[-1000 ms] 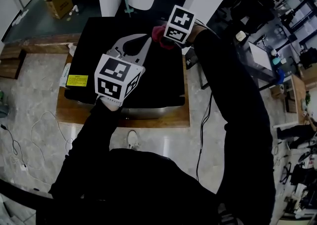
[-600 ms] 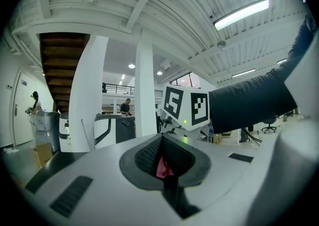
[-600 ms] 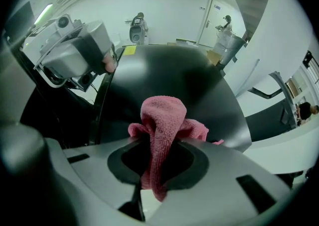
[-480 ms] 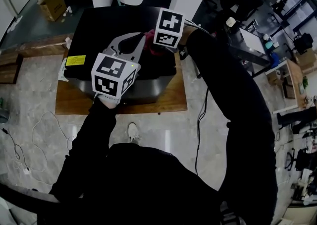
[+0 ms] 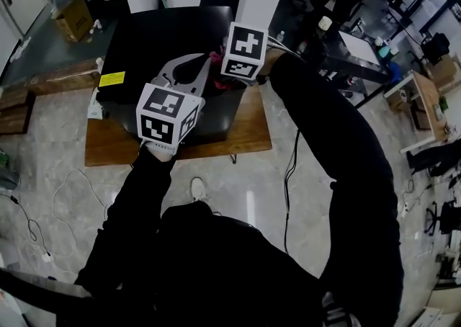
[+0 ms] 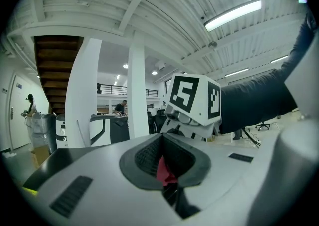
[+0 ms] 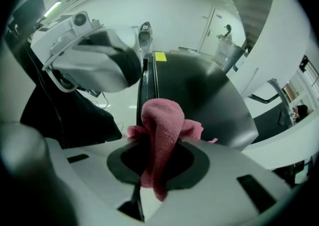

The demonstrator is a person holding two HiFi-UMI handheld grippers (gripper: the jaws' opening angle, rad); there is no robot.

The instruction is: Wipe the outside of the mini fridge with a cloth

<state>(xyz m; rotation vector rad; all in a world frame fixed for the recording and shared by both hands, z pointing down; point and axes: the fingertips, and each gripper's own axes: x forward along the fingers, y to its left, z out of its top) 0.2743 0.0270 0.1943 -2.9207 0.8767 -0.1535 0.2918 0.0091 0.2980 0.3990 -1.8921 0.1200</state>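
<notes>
Setting: mini fridge (image 5: 155,37) on wooden platform (image 5: 248,135), upper centre.
Right gripper (image 7: 155,168): pinching pink cloth (image 7: 160,125).
Left gripper (image 6: 168,172): pressed together, empty.
Progress: top apparently under way; sides left.

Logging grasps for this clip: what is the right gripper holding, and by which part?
The pink cloth: the right gripper has its jaws shut on a bunched fold, with the rest humped up above them.

Bright ceiling strip light (image 6: 233,14) — fisheye bending edges, dark vignette corners, floor glare.
</notes>
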